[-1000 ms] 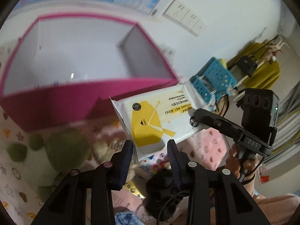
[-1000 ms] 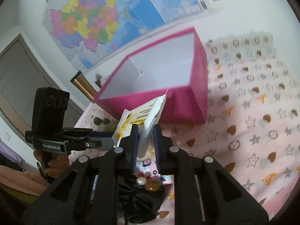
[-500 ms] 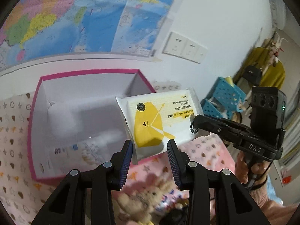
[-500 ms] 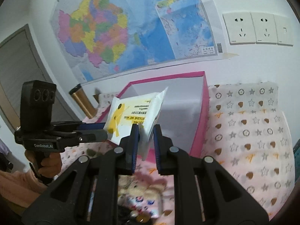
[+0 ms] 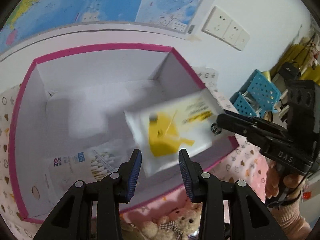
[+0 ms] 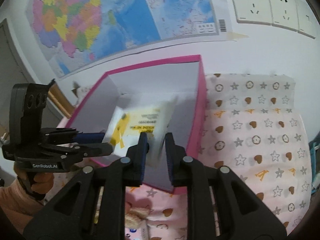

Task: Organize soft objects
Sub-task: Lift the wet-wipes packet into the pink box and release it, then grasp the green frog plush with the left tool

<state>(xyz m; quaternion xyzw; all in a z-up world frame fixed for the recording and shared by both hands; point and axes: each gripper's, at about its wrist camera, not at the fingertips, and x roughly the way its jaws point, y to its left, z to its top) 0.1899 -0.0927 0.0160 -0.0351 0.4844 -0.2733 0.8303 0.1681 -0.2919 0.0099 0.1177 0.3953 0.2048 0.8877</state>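
Note:
A white and yellow wet-wipes pack (image 5: 170, 132) is blurred in mid-air over the open pink box (image 5: 100, 47); it also shows in the right wrist view (image 6: 140, 124). My left gripper (image 5: 160, 160) is open, its fingers wide on either side of the pack's near end. My right gripper (image 6: 157, 146) is open, the pack's edge between its fingers without contact. The right gripper shows in the left wrist view (image 5: 217, 128) at the pack's right end. A cotton-swab pack (image 5: 84, 164) lies in the box.
The pink box (image 6: 202, 104) stands on a pink cloth with stars and hearts (image 6: 260, 140) against a wall with a map (image 6: 120, 14) and sockets (image 6: 268, 6). Small plush bears (image 5: 176, 226) lie on the cloth in front of the box. A blue basket (image 5: 258, 98) stands at the right.
Both grippers carried the pack up from the cloth to over the box. Now both have opened and the pack is dropping, blurred, into the box.

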